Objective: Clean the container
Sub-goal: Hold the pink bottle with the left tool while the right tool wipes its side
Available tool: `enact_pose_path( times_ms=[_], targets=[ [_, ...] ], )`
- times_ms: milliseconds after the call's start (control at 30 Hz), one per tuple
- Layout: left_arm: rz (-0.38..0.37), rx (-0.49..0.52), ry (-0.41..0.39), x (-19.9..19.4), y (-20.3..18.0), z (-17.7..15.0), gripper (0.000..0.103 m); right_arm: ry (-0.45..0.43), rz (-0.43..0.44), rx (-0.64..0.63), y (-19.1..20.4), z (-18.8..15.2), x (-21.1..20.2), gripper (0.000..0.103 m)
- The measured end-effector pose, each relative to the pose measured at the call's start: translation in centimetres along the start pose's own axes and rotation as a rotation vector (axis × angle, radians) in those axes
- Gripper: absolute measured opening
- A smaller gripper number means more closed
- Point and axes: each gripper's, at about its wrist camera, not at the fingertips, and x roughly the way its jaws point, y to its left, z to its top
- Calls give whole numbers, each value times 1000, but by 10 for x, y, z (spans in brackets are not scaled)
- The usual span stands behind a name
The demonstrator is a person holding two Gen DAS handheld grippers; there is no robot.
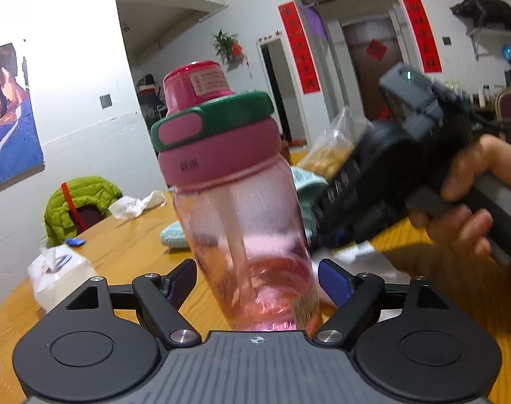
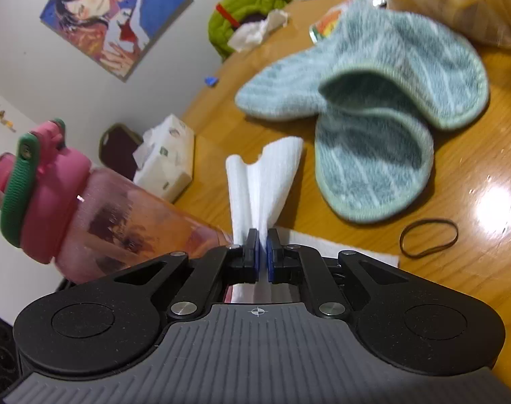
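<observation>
A clear pink water bottle (image 1: 245,222) with a pink lid and green handle stands between the fingers of my left gripper (image 1: 255,282), which is shut on its lower body. The bottle also shows in the right wrist view (image 2: 114,222), at the left. My right gripper (image 2: 259,252) is shut on a folded white paper towel (image 2: 267,185) that sticks up from the pads. In the left wrist view the right gripper's body (image 1: 383,181) is beside the bottle on its right, held by a hand (image 1: 474,195).
The wooden table (image 2: 450,296) holds a light blue cloth (image 2: 373,114), a rubber band (image 2: 428,237), a tissue box (image 2: 167,161), crumpled tissue (image 2: 258,30), a bag of food (image 2: 457,0) and a white sheet (image 2: 339,245). A green jacket (image 1: 80,202) hangs on a chair.
</observation>
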Motion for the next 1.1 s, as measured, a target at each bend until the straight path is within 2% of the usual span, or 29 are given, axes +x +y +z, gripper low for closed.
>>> enact_pose_path(
  times_ms=[100, 133, 200, 267, 400, 567, 733, 900, 1033, 1100],
  targets=[
    [21, 5, 22, -12, -3, 3, 80, -78, 62, -4, 6, 11, -16, 10],
    [8, 3, 14, -16, -3, 5, 80, -105, 79, -6, 7, 13, -21, 11],
    [-51, -5, 7, -21, -2, 6, 72, -144, 110, 3, 7, 15, -24, 10],
    [-56, 14, 6, -23, -6, 6, 69, -172, 141, 20, 6, 17, -26, 11],
    [-65, 30, 5, -20, -8, 4, 67, -129, 222, 58, 5, 21, -21, 11],
    [1, 39, -15, -6, -4, 2, 66, -108, 184, -3, 13, 17, -20, 9],
    [1, 2, -11, 5, 10, 4, 72, -39, 132, -76, 21, 14, -29, 9],
    [18, -25, -9, 8, 18, 1, 70, 22, 133, -143, 30, 7, -29, 10],
    [22, -14, -13, 6, 15, 0, 69, 35, 90, -132, 27, 5, -23, 10],
    [21, -13, -15, 4, 14, 0, 68, 0, 111, -114, 24, 5, -27, 10]
  ],
)
